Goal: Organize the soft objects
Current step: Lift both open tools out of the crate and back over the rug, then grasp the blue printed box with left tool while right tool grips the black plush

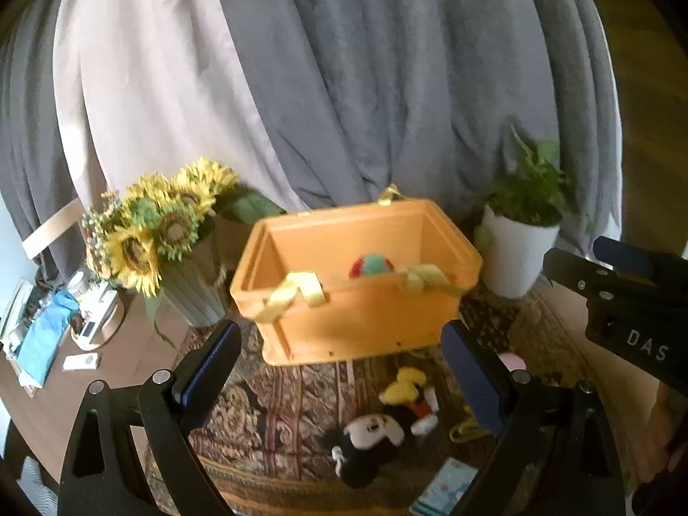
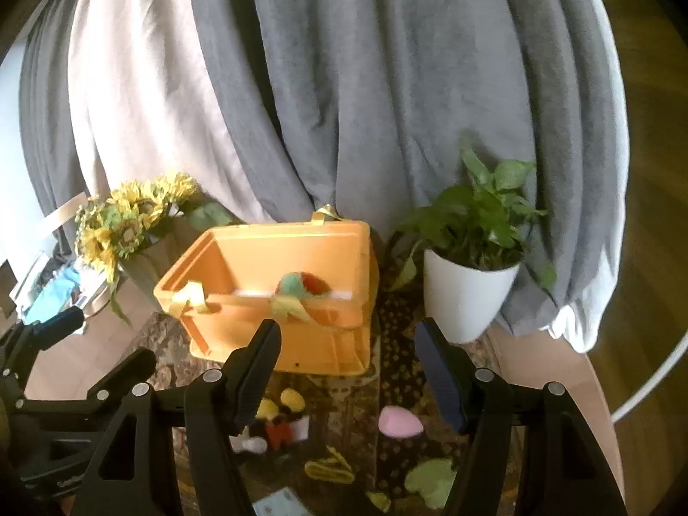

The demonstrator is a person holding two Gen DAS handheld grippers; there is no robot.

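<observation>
An orange plastic bin (image 1: pixel 357 327) (image 2: pixel 327 344) stands on a patterned cloth, with yellow ribbons over its rim. A red and green soft ball (image 1: pixel 372 266) (image 2: pixel 303 284) lies inside it. In front of the bin lies a black, white and yellow mouse plush (image 1: pixel 378 434) (image 2: pixel 279 425). Near it are a pink soft piece (image 2: pixel 400 421), a pale green soft piece (image 2: pixel 432 481) and a yellow item (image 2: pixel 329 468). My left gripper (image 1: pixel 342 370) hangs open above the plush, empty. My right gripper (image 2: pixel 347 344) is open and empty too, facing the bin's front wall. It also shows at the right of the left wrist view (image 1: pixel 578 253).
A vase of sunflowers (image 1: pixel 172 223) (image 2: pixel 129 223) stands left of the bin and a white potted plant (image 1: pixel 516 253) (image 2: pixel 468 292) right of it. Grey and white curtains hang behind. Clutter with a blue cloth (image 1: pixel 43 339) sits far left. A light blue packet (image 1: pixel 447 486) lies near the front.
</observation>
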